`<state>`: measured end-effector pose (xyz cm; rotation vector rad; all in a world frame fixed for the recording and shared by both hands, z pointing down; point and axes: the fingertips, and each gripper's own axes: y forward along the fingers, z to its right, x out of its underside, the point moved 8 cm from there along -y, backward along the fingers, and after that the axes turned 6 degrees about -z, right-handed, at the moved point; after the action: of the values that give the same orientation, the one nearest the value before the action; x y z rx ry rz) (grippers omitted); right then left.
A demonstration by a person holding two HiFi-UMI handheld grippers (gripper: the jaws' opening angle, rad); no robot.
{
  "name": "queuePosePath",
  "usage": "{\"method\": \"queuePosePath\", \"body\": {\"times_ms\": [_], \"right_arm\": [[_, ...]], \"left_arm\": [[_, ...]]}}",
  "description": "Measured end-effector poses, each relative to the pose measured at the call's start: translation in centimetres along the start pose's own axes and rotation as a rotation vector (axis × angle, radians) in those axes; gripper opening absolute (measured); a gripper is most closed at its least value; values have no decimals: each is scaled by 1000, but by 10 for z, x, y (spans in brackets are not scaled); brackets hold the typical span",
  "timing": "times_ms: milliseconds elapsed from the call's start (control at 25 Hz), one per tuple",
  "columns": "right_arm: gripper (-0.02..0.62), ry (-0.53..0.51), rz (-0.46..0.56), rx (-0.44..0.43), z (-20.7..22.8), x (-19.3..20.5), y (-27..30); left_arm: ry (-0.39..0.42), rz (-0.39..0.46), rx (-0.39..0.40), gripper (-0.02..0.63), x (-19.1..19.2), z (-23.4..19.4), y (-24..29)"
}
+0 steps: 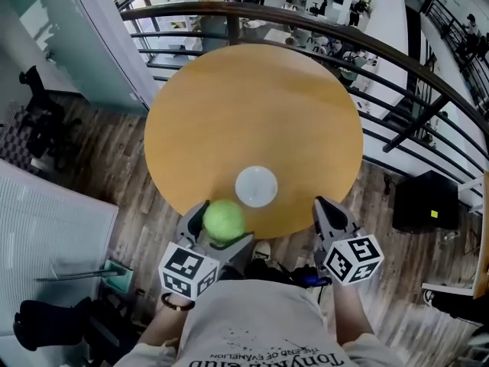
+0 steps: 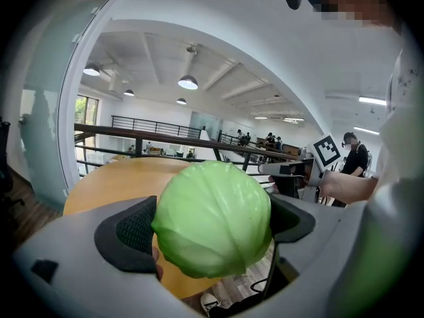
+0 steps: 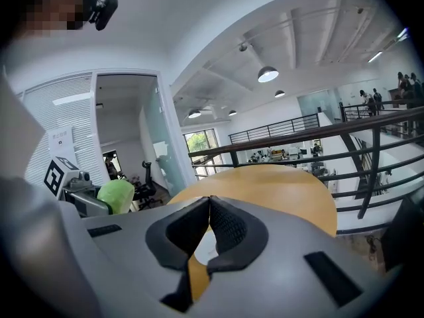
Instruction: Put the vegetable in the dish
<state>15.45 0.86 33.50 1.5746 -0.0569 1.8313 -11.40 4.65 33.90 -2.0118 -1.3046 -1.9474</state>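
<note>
A round green cabbage point(image 1: 223, 220) is clamped between the jaws of my left gripper point(image 1: 221, 222), held over the near edge of the round wooden table point(image 1: 252, 105). In the left gripper view the cabbage point(image 2: 213, 218) fills the space between the black pads point(image 2: 132, 234). The white dish point(image 1: 256, 186) sits on the table just ahead and to the right of the cabbage. My right gripper point(image 1: 327, 209) is shut with nothing in it, its tips meeting at the table's near right edge. From the right gripper view, the cabbage point(image 3: 116, 195) shows at the left.
A dark metal railing point(image 1: 397, 60) curves behind the table, with a lower floor beyond. A black case point(image 1: 426, 201) stands on the wooden floor at right. An office chair point(image 1: 38, 105) and a glass partition are at left.
</note>
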Motion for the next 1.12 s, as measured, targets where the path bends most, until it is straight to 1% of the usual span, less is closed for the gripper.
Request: {"method": "queuePosePath", "body": {"times_ms": [280,720,960,1120], "right_arm": [[25,18,-25,-22,3,-8,24],[25,66,-8,69,7,-20,36],[25,95,-24,73,7,-16,44],[25,88,-38,78,11,-15,48]], "left_arm": [[-9,-23,1,500,-10,-16,10],[29,-40,61,500,-35,-53,27],[28,-62,85,500,-35,-63,38],[34,-74,94,500,-38,-65,46]]}}
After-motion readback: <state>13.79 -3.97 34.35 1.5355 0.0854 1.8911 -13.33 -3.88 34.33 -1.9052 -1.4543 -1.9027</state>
